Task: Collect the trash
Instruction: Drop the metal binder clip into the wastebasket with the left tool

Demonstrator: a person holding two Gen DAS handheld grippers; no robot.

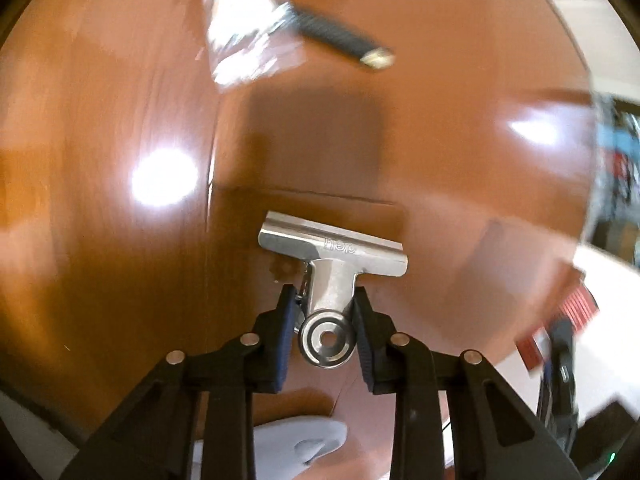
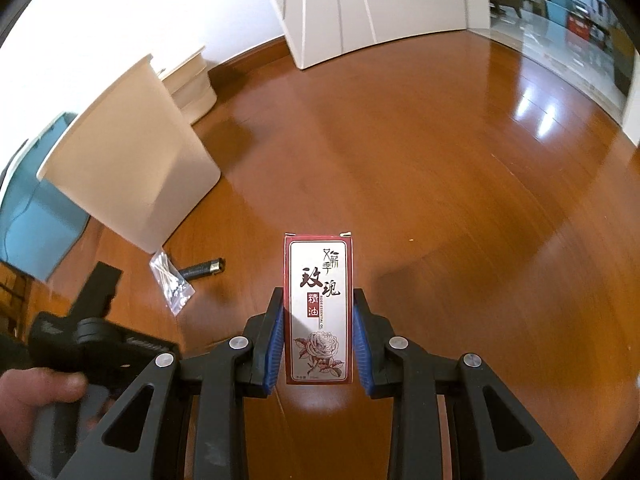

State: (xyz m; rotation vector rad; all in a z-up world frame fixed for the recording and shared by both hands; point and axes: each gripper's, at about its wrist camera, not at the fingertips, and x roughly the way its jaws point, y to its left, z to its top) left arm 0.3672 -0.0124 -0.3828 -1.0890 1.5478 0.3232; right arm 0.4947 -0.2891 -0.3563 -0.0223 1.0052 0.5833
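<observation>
My left gripper is shut on a silver metal bulldog clip, held by its handle above the wooden floor. My right gripper is shut on a red and white rose oil carton, held upright above the floor. A clear plastic bag of cotton swabs and a black cylinder with a gold tip lie on the floor at the foot of a beige trash bin. Both show blurred at the top of the left wrist view, the bag and the cylinder.
The left hand-held gripper body and a thumb show at lower left of the right wrist view. A blue bin stands left of the beige bin, a second beige container behind it. A white cabinet stands at the back.
</observation>
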